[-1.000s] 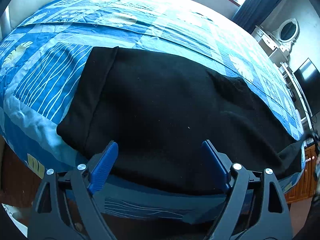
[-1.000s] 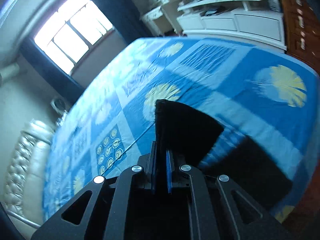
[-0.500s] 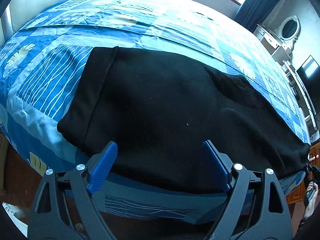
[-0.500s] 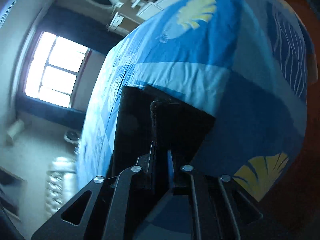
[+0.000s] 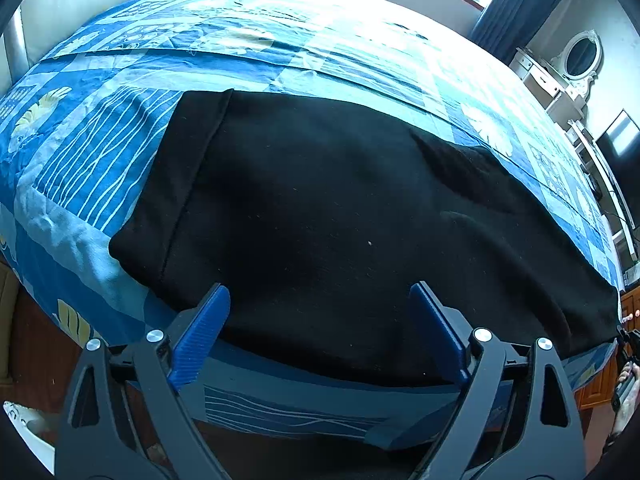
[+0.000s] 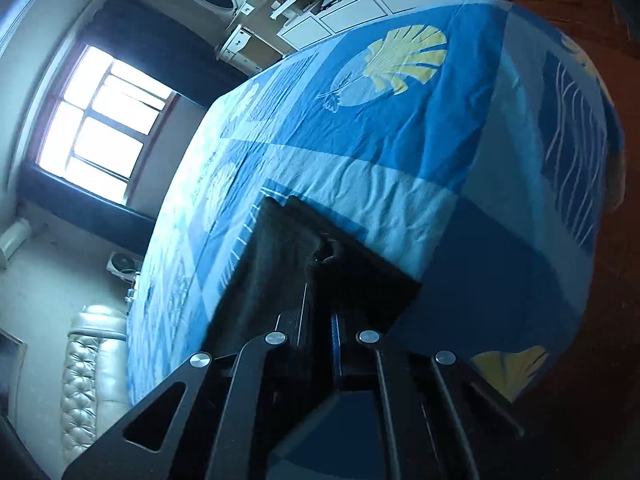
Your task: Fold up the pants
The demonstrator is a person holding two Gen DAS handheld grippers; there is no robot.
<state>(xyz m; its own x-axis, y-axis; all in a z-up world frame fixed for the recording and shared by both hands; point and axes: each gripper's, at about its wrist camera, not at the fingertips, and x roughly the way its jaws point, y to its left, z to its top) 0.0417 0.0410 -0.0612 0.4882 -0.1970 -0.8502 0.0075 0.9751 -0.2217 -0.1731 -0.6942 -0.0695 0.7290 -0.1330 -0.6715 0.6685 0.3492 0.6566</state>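
Observation:
Black pants (image 5: pixel 320 220) lie spread flat across the blue patterned bed sheet (image 5: pixel 100 152), waistband at the left. My left gripper (image 5: pixel 320 292) hovers over their near edge. Its jaws are opening, the blue pads (image 5: pixel 200 332) wide apart and pressing on nothing. At the far right edge of the left wrist view, a person's hand (image 5: pixel 628 380) holds the other gripper at the leg end. In the right wrist view my right gripper (image 6: pixel 320 280) is shut on the leg end of the pants (image 6: pixel 276 248), near the bed's corner.
The bed's edge runs just under my left gripper, with wooden floor (image 6: pixel 600 240) below. A cream tufted headboard (image 6: pixel 88 380) stands at one end. A white dresser with an oval mirror (image 5: pixel 576 60) and a dark screen (image 5: pixel 620 136) stand beyond the bed.
My right gripper has come down and rolled, bringing the leg end down near the bed's corner. The pants now lie stretched out to the right. My left gripper has stayed in place.

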